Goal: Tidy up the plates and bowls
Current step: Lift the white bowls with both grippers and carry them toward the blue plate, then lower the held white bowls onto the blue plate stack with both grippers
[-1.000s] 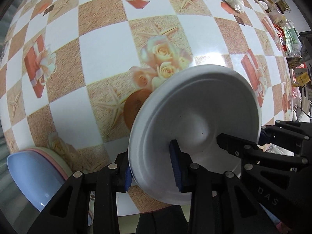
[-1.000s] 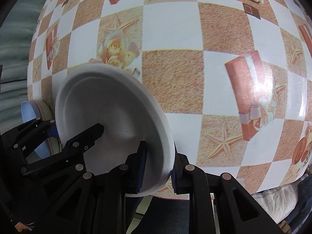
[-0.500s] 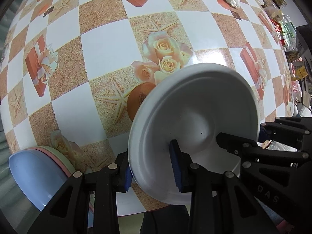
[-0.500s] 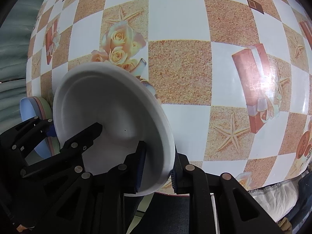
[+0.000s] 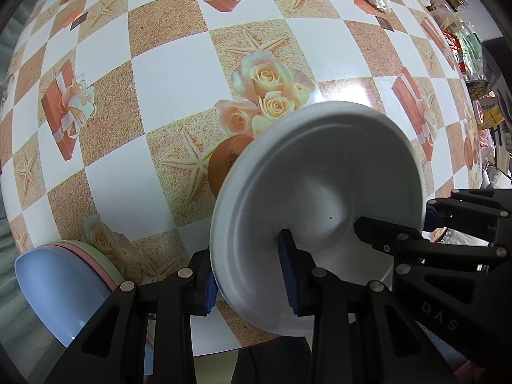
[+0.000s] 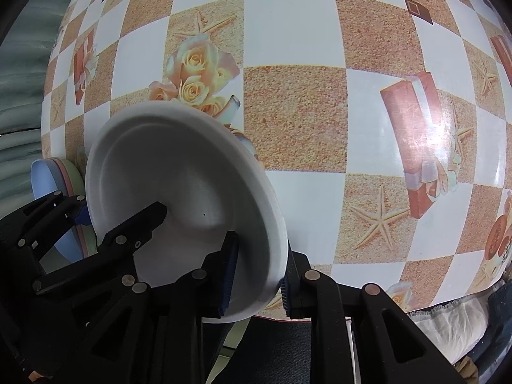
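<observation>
While it hangs above the checked tablecloth [image 5: 166,73], a white bowl [image 5: 320,185] is pinched at opposite rims by the left gripper [image 5: 249,283] and right gripper [image 6: 254,283]. It looks light, stiff and smooth, so the rim seems the safest hold. Stacked plates [image 5: 60,284] sit nearby.

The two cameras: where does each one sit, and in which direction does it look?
Left wrist view: on the left gripper, looking down at the table; its fingers clamp the white bowl; the right gripper grips the opposite rim.
Right wrist view: on the right gripper, looking steeply down; the left gripper shows.
Shared: bowl, table, stacked plates.
</observation>
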`<state>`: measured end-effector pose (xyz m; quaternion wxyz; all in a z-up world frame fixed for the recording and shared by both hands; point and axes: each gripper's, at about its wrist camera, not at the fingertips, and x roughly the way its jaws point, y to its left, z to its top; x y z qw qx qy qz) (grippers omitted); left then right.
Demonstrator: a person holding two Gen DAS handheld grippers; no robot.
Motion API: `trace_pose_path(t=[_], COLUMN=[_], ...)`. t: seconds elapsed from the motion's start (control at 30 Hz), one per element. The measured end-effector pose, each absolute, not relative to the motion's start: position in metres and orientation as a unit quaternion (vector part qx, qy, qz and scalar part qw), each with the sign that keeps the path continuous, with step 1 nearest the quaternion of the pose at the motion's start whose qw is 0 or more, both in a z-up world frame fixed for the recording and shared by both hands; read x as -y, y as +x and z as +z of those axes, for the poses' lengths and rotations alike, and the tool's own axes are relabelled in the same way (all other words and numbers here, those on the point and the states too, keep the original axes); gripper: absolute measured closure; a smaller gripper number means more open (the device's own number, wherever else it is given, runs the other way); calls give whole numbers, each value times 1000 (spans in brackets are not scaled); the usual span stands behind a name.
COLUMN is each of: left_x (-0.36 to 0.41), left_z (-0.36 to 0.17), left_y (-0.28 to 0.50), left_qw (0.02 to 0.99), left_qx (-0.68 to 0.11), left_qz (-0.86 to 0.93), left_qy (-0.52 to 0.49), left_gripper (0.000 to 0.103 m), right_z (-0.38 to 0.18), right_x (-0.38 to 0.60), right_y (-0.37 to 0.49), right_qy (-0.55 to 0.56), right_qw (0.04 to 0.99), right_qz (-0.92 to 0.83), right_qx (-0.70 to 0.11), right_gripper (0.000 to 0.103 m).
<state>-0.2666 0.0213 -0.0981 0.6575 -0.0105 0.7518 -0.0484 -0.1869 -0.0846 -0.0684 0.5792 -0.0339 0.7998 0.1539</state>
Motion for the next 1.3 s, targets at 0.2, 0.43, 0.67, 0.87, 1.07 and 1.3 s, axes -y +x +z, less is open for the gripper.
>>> trace_pose_path(t=[0.2,0.43,0.67,0.87,1.07,1.3], left_x=[-19,-44,-111,-166,-202,-210], left_z=[-93,-51,-15,-9,-27,-44], left_y=[-268,-273,-306,-348,-376,-387], left_qw=[652,684,701,693,675,673], left_qx=[-757,-729,-708,-701,-701,-699], left_qz=[-48,-17,66,136,176,183], left_qy=[-16,-19,-61,-97,-149,-156], left_gripper=[66,66,66,66,65,59], right_z=[-70,-38,-14,-12,-27,-45], right_x=[84,51,-24,-94,-137,-135], right_y=[-191,-180,-187,-213,-238,-245], right_qy=[-35,-51,-91,-148,-199,-220], right_qw=[570,582,574,552,533,521], right_qz=[158,198,273,332,353,354], right_qx=[-806,-787,-767,-750,-743,-745], right_gripper=[78,78,78,78,78,78])
